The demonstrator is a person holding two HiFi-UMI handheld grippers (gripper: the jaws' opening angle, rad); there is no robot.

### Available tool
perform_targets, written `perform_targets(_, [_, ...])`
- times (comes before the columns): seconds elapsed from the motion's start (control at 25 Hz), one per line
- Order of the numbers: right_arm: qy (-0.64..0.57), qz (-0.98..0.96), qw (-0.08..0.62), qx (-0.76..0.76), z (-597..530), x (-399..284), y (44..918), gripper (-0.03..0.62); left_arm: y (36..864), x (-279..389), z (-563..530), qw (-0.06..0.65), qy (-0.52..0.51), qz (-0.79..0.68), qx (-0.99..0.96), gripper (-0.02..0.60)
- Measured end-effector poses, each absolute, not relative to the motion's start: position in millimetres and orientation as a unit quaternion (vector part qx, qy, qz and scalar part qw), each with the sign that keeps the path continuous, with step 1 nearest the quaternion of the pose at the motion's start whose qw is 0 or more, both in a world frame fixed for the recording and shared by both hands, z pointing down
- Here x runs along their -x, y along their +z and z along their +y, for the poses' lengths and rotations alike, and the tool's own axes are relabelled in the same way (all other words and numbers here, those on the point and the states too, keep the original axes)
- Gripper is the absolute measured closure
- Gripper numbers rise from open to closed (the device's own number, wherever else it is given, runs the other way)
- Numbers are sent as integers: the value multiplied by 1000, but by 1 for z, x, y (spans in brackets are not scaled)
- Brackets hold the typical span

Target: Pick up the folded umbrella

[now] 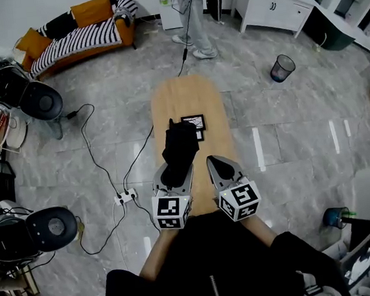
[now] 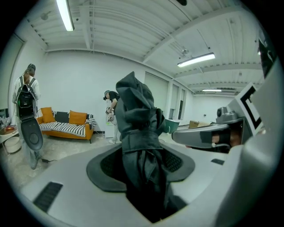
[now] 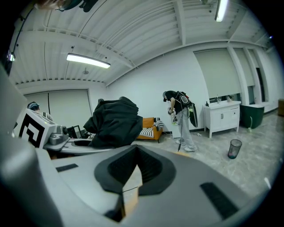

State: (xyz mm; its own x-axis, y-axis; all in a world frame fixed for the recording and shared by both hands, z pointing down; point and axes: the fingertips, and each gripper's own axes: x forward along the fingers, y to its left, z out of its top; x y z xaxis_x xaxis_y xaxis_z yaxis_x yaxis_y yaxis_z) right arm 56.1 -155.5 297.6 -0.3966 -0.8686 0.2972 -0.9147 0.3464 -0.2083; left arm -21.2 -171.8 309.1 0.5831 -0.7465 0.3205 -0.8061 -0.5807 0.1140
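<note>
left hand-held gripper (image 1: 173,176): clamped on folded umbrella (image 1: 179,146), over bench (image 1: 186,95) | right hand-held gripper (image 1: 220,167): jaws together, empty | step: pickup apparently done | next: firm, steady grip

The lower end of the umbrella (image 1: 179,150) vanishes between the jaws of the left tool (image 1: 174,172), and its cloth covers part of a marker card (image 1: 195,119). The near end of the tabletop (image 1: 186,95) lies behind that tool and the right tool (image 1: 222,166). A bystander (image 1: 192,20) is cropped at the top edge.

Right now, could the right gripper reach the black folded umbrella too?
Probably yes: the right gripper sits just beside the folded umbrella, which the left gripper holds, with nothing between them.
</note>
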Motion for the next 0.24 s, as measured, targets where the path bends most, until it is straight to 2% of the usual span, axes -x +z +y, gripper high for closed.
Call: perform_targets(0.24, [172,-820,72,-540,-156,-55,296,585,308,20,-173,131,120,-439,-881,370])
